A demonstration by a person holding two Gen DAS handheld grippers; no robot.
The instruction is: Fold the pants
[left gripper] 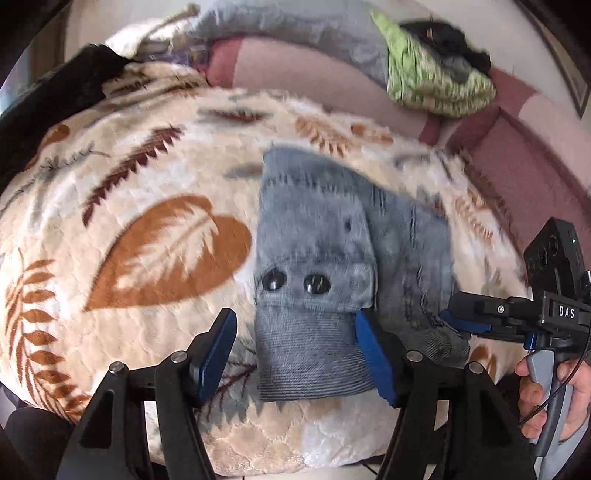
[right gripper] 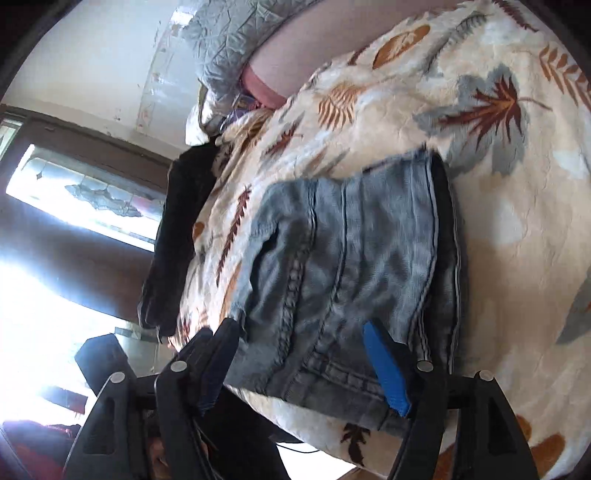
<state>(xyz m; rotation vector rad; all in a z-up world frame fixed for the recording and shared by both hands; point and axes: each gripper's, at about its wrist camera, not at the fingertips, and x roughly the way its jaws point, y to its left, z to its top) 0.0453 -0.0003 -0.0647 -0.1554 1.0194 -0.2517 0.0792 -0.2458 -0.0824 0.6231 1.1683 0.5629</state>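
Observation:
The blue-grey denim pants (left gripper: 332, 258) lie folded into a compact bundle on the leaf-print blanket (left gripper: 147, 206), with two dark buttons near the waistband facing me. My left gripper (left gripper: 295, 328) is open, its blue pads on either side of the near ribbed end of the bundle. My right gripper (left gripper: 465, 325) reaches in from the right at the bundle's right edge. In the right wrist view the pants (right gripper: 351, 258) lie just ahead, and the right gripper (right gripper: 299, 339) is open around their near edge.
A black garment (left gripper: 59, 96) lies at the blanket's far left. A green patterned cloth (left gripper: 436, 81) and a grey pillow (left gripper: 288, 33) sit on the pink bed behind. A bright window (right gripper: 74, 192) is at the left in the right wrist view.

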